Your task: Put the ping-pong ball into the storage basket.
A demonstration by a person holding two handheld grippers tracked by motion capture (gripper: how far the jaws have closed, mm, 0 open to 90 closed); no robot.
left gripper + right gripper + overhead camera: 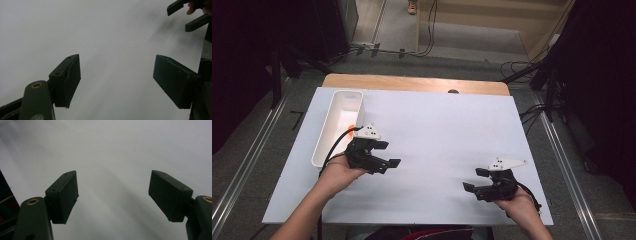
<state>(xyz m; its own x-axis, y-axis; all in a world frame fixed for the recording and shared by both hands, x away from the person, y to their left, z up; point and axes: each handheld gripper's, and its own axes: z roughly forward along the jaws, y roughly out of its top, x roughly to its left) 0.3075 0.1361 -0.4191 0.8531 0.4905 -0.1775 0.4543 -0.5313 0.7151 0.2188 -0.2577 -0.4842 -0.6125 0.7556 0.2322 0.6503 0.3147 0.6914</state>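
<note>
White tray (340, 125) at table's (437, 130) left edge, small orange item (350, 125) inside by its right wall | left gripper (387, 154) just beside tray, jaws apart, empty | right gripper (475, 179) well apart, jaws spread, empty | judged: placing done, nothing left on table.

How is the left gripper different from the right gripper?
The left gripper sits right beside the white tray; the right gripper is far from the tray, near the white board's front edge. The left gripper points toward the right one, and the right gripper points back toward the left one. Both are black, have a pale plate on top, stand open and hold nothing.
</note>
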